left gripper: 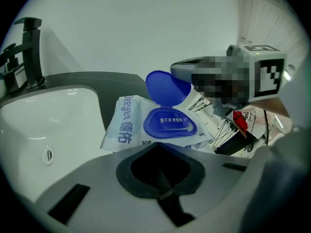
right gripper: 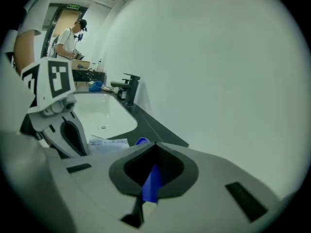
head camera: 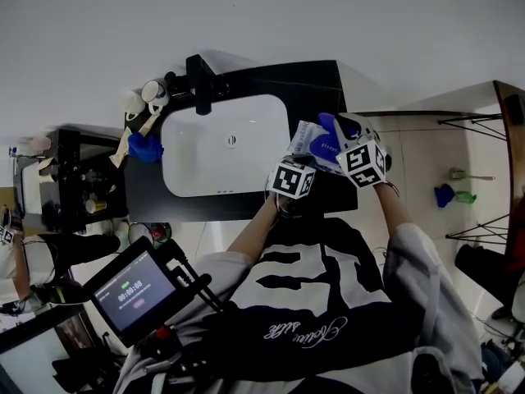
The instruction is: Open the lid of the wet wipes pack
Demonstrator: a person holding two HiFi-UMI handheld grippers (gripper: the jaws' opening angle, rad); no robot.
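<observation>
The white wet wipes pack [head camera: 308, 138] with a blue lid frame [left gripper: 170, 123] is held over the dark counter, to the right of the sink. Its round blue lid [left gripper: 167, 87] stands flipped up. My left gripper [left gripper: 159, 147] is shut on the pack's [left gripper: 124, 123] near edge, which is hidden behind the jaws. My right gripper [right gripper: 153, 178] is shut on the lid [right gripper: 151, 183], seen as a blue strip between its jaws. In the head view the left gripper [head camera: 297, 164] and the right gripper [head camera: 344, 134] sit close together at the pack.
A white sink basin [head camera: 221, 142] with a black faucet [head camera: 201, 80] is set in the dark counter [head camera: 320, 80]. A blue cloth [head camera: 148, 148] and small bottles lie at the sink's left. A white wall stands behind. A person [right gripper: 68, 38] stands far off.
</observation>
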